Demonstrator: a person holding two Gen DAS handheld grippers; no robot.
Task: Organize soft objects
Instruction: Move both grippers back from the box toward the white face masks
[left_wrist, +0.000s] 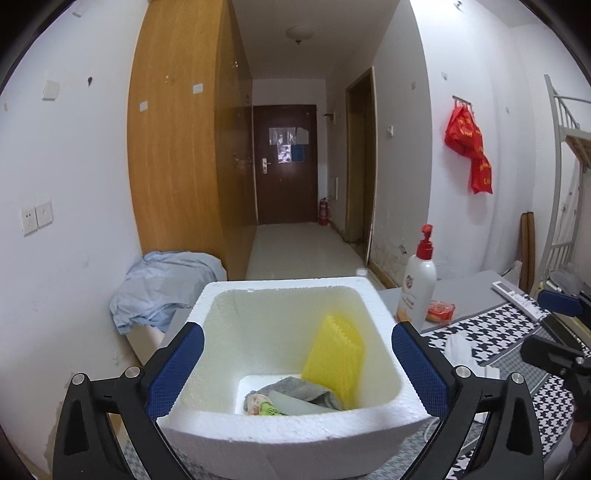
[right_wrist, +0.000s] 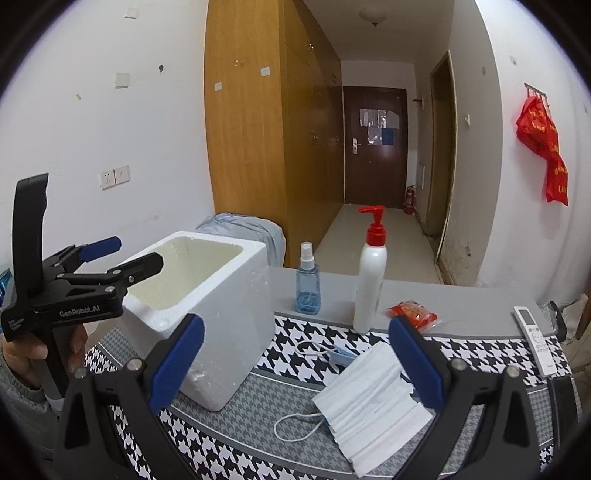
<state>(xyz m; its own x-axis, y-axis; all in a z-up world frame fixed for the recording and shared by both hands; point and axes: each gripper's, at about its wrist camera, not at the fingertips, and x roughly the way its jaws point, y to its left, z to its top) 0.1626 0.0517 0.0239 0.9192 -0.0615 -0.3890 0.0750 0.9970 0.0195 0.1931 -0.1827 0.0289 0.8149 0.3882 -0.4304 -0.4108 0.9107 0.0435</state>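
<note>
A white foam box (left_wrist: 295, 435) stands on the houndstooth table cloth; it also shows in the right wrist view (right_wrist: 221, 314). Inside it lie a yellow ribbed sponge (left_wrist: 334, 354), a grey cloth (left_wrist: 295, 391) and a small colourful soft item (left_wrist: 260, 404). My left gripper (left_wrist: 297, 365) is open, its blue-padded fingers apart on either side of the box, just above its near rim; it also shows in the right wrist view (right_wrist: 122, 258). My right gripper (right_wrist: 295, 369) is open and empty above a white face mask (right_wrist: 373, 406). A blue face mask (right_wrist: 341, 354) lies behind it.
A white pump bottle (right_wrist: 369, 284), a blue spray bottle (right_wrist: 308, 288), a red packet (right_wrist: 413, 312) and a remote control (right_wrist: 533, 336) sit along the table's far side. A light blue cloth (left_wrist: 162, 284) covers something beyond the box. A wooden wardrobe and hallway lie behind.
</note>
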